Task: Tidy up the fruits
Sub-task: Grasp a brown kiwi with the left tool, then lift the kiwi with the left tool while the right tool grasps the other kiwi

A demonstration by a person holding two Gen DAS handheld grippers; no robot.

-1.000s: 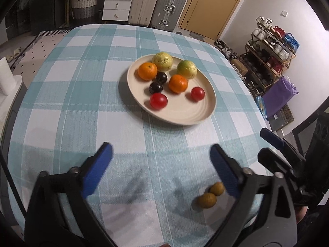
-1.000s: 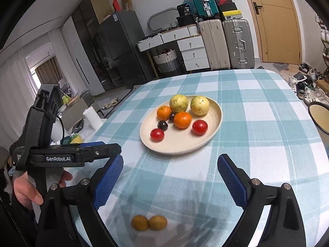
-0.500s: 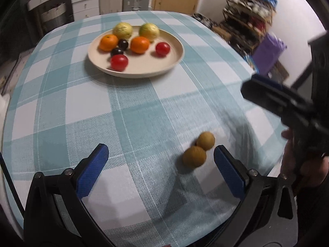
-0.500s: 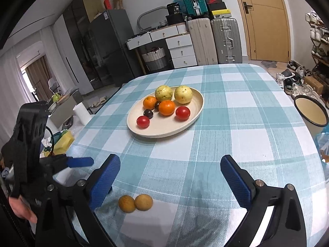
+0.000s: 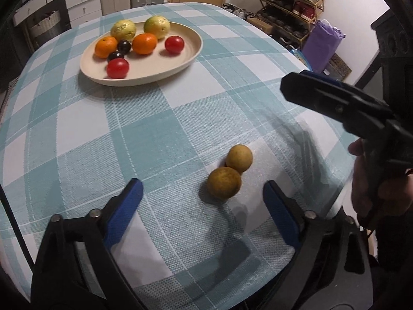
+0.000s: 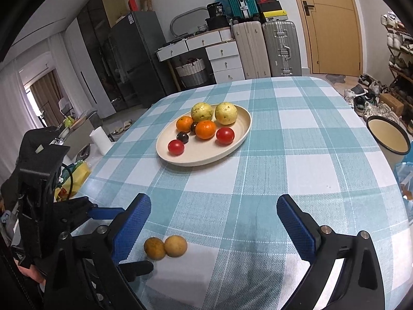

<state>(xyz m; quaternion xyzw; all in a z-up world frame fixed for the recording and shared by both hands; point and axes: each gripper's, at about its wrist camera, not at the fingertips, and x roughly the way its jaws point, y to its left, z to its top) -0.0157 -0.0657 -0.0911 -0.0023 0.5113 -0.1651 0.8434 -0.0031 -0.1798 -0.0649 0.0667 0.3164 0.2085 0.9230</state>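
Our left hand-held gripper (image 5: 202,197) is closing, its blue pads not yet touching the nearer of two touching round brownish-yellow fruits (image 5: 224,183) on the checked desk (image 5: 155,129). Next we judge: squeeze it, carry it to the oval cream plate (image 5: 180,63). Our right hand-held gripper (image 6: 213,218) hangs wide, empty.

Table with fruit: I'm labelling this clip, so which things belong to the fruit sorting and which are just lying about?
Belongs to the job:
two brown fruits on the cloth
plate of fruit
left gripper, closing around nothing yet
right gripper

Just lying about:
suitcases
shoe rack
purple bag
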